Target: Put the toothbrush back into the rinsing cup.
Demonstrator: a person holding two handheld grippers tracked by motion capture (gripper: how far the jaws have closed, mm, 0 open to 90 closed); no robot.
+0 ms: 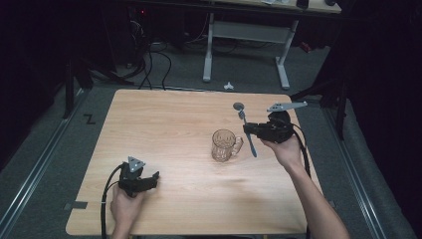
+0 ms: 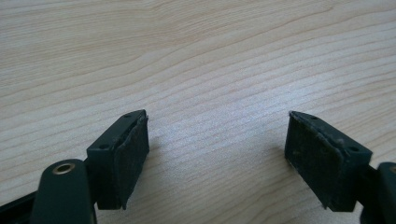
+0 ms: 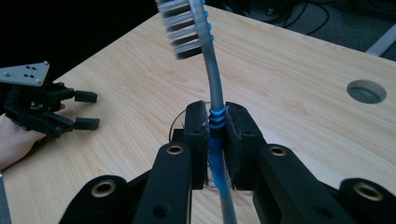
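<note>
Right claw [image 3: 217, 140] clamped on toothbrush [image 3: 212, 88] by glass mug [image 1: 223, 144] — left claw [image 2: 217, 154] apart, empty.

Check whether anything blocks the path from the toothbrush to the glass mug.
Nothing visible does. The right gripper is shut on the toothbrush, held just right of the glass mug. The mug's mouth looks open, and the left gripper rests far off on the table.

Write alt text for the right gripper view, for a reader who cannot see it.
The right gripper clamps a grey and blue toothbrush by its handle, bristles pointing up, above a light wooden table. A clear glass mug peeks out just behind the jaws. Farther off at the left edge, the left gripper rests on the table with its jaws open.
</note>
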